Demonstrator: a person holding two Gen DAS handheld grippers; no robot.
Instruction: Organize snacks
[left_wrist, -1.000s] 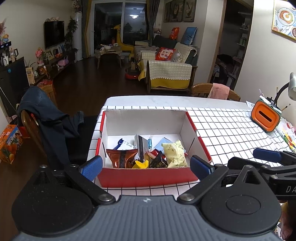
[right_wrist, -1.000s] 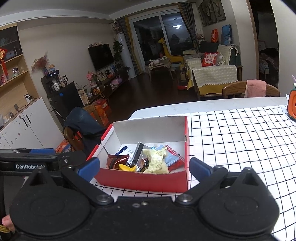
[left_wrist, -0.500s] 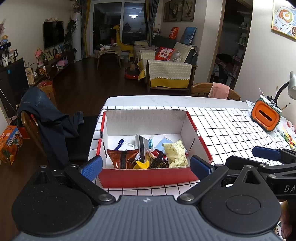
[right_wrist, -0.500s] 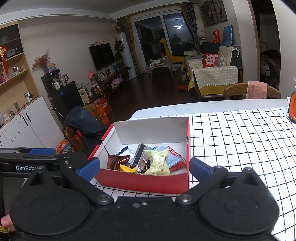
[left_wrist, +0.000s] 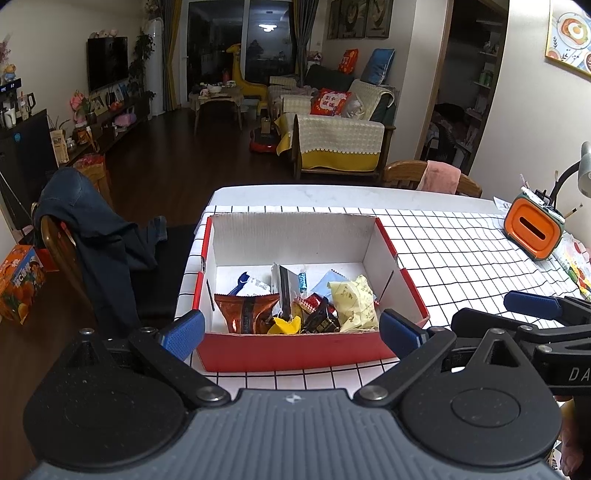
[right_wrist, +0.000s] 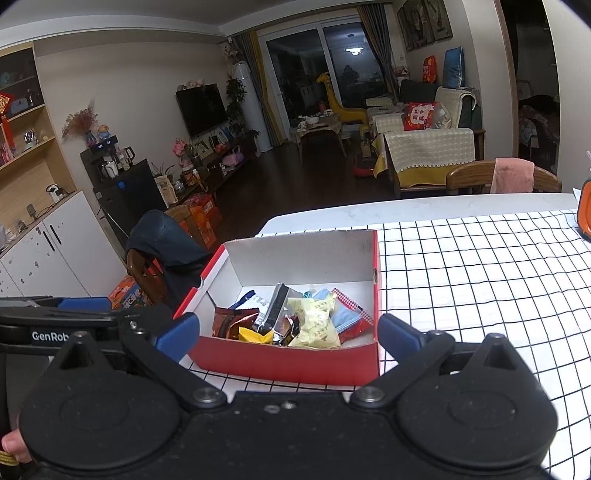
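Facing the table (left_wrist: 461, 236) with its white, black-gridded cloth, I had the red cardboard box with white inner walls (left_wrist: 295, 236) straight ahead, near the left edge. Nothing loose lay on the cloth around it, so I judged the gathering mostly done: every snack I could see sat piled against the box's near wall, unsorted. Among them were a pale yellow crinkled packet (left_wrist: 352, 301), a brown foil pouch (left_wrist: 245, 312), a silver-and-black sachet (left_wrist: 282, 291) standing on edge, and a small yellow wrapper (left_wrist: 282, 325). My left gripper (left_wrist: 291, 330) hovered short of the box, its blue-padded fingers (left_wrist: 183, 328) spread wide, empty, touching nothing. My right gripper (right_wrist: 288, 334) likewise had wide, empty fingers (right_wrist: 397, 336).
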